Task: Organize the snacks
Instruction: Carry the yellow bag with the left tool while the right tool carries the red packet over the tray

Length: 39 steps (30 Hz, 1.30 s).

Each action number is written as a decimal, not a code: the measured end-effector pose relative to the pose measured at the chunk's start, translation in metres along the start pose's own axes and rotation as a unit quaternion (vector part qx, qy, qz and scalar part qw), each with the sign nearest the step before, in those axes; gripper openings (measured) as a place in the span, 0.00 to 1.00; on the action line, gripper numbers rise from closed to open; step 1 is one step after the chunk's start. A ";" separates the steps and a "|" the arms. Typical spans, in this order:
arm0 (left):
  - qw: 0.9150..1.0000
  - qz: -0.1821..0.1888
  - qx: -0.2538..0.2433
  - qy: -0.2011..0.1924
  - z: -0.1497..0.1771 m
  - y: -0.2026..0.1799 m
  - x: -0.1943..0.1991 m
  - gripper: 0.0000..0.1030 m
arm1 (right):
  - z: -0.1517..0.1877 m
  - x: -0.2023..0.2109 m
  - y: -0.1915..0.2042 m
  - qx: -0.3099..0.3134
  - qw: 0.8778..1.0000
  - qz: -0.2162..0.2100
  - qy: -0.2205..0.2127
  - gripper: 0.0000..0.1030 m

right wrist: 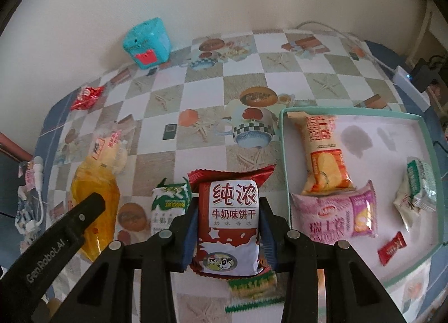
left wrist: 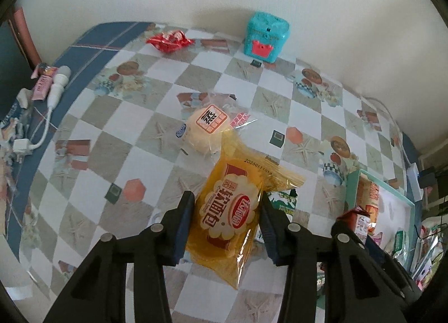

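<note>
The left gripper [left wrist: 226,222] is clenched on a yellow bread packet [left wrist: 233,219], its two fingers pressing the packet's sides above the checkered tablecloth [left wrist: 140,116]. Just beyond the packet's far end lies a clear-wrapped round bun [left wrist: 207,127], touching or overlapping it. A green-and-white biscuit pack [left wrist: 282,202] sits just beside the left gripper's right finger, partly hidden by the yellow wrapper.

The right gripper [right wrist: 228,227] grasps a red-and-white milk biscuit packet [right wrist: 231,222], held upright between its fingers. The same green-and-white pack stands close on its left, and another green-edged wrapper [right wrist: 253,286] lies beneath the held packet.

To the right sits a shallow teal-rimmed tray [right wrist: 284,149], holding an orange cake bar [right wrist: 324,155], a pink Swiss roll packet [right wrist: 336,216], a pale green-printed pack [right wrist: 417,191] and a small red candy [right wrist: 392,247]. The tray's near-left corner is just beside the right gripper.

Farther off, a red crinkled wrapper [left wrist: 169,41] and a teal cube-shaped toy box [left wrist: 266,39] rest near the wall. A white cable with plug [left wrist: 53,96] lies at the table's left edge.
</note>
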<state>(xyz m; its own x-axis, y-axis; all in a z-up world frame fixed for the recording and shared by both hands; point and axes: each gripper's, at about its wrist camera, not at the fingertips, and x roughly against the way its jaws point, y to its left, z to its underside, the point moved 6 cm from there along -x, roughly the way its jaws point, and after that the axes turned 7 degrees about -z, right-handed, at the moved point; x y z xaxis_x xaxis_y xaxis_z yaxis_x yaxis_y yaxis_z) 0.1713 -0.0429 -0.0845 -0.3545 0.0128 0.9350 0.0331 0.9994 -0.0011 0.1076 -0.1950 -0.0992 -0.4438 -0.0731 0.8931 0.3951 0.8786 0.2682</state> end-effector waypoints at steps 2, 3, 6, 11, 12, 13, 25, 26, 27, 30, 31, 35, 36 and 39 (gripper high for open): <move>1.000 0.001 -0.001 -0.009 0.002 0.001 0.009 0.45 | 0.003 0.008 0.001 -0.001 1.000 -0.003 -0.005 0.41; 1.000 0.002 -0.001 -0.013 0.003 0.001 0.014 0.45 | 0.006 0.014 0.001 -0.001 1.000 -0.005 -0.009 0.41; 1.000 -0.001 -0.007 -0.026 0.006 0.001 0.025 0.45 | 0.013 0.026 -0.001 -0.007 1.000 -0.007 -0.015 0.41; 0.999 -0.003 -0.015 -0.044 0.007 0.000 0.037 0.45 | 0.023 0.038 -0.010 -0.022 1.000 -0.009 -0.021 0.41; 0.999 -0.004 -0.016 -0.047 0.008 0.000 0.039 0.45 | 0.026 0.041 -0.013 -0.026 0.999 -0.008 -0.023 0.41; 0.999 -0.005 -0.018 -0.050 0.009 -0.001 0.042 0.45 | 0.028 0.043 -0.015 -0.029 0.999 -0.008 -0.024 0.41; 0.996 -0.003 -0.047 -0.069 0.016 -0.026 0.063 0.45 | 0.036 0.075 -0.057 -0.079 0.996 -0.013 -0.051 0.41; 0.996 -0.004 -0.047 -0.070 0.016 -0.028 0.064 0.45 | 0.034 0.077 -0.060 -0.080 0.995 -0.013 -0.053 0.41; 0.996 -0.003 -0.046 -0.070 0.016 -0.028 0.064 0.45 | 0.034 0.079 -0.062 -0.081 0.995 -0.015 -0.055 0.41; 0.997 0.009 -0.038 -0.065 0.017 -0.029 0.065 0.45 | 0.031 0.083 -0.069 -0.089 0.994 -0.020 -0.057 0.41; 0.997 0.010 -0.037 -0.064 0.018 -0.030 0.064 0.45 | 0.031 0.084 -0.072 -0.092 0.994 -0.019 -0.058 0.41; 0.997 0.005 -0.038 -0.061 0.020 -0.035 0.063 0.45 | 0.028 0.088 -0.082 -0.102 0.993 -0.014 -0.063 0.41; 0.997 0.005 -0.040 -0.061 0.021 -0.036 0.063 0.45 | 0.027 0.088 -0.085 -0.106 0.992 -0.015 -0.063 0.41; 0.997 0.009 -0.045 -0.057 0.024 -0.043 0.061 0.45 | 0.026 0.090 -0.092 -0.115 0.991 -0.014 -0.063 0.41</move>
<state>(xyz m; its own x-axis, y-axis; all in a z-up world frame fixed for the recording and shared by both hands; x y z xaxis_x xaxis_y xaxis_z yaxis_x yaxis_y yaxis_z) 0.1255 -0.0842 -0.0362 -0.4566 0.0393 0.8888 0.1221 0.9923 0.0188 0.0101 -0.2702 -0.0528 -0.5494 -0.0239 0.8352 0.5472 0.7452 0.3812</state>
